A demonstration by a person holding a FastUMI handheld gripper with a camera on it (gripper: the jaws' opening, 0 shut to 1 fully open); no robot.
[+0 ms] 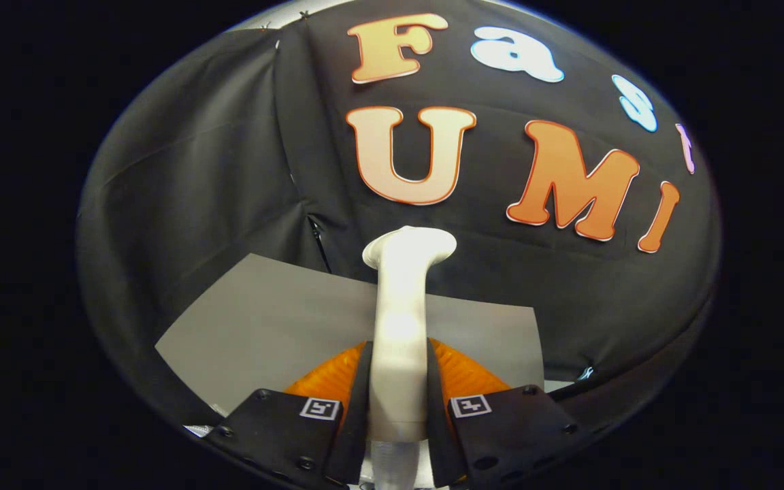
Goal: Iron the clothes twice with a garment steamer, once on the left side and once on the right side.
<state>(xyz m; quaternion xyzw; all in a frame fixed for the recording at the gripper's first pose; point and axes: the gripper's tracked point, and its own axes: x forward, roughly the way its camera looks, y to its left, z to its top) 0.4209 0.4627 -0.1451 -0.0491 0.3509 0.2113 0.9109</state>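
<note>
A white garment steamer [400,320] stands upright between my fingers, its handle clamped by both and its flared head [410,246] pointing up and away toward the black cloth wall. My gripper [399,398] is shut on the steamer's handle. Beyond the fingers lies a grey mat [263,327] on the table. I cannot see any garment from here.
The black cloth booth wall [194,190] rises close behind the grey mat, with a fold at its left corner. A thin cable [319,239] hangs down that fold. A pale strip of table edge [559,385] lies right of the mat.
</note>
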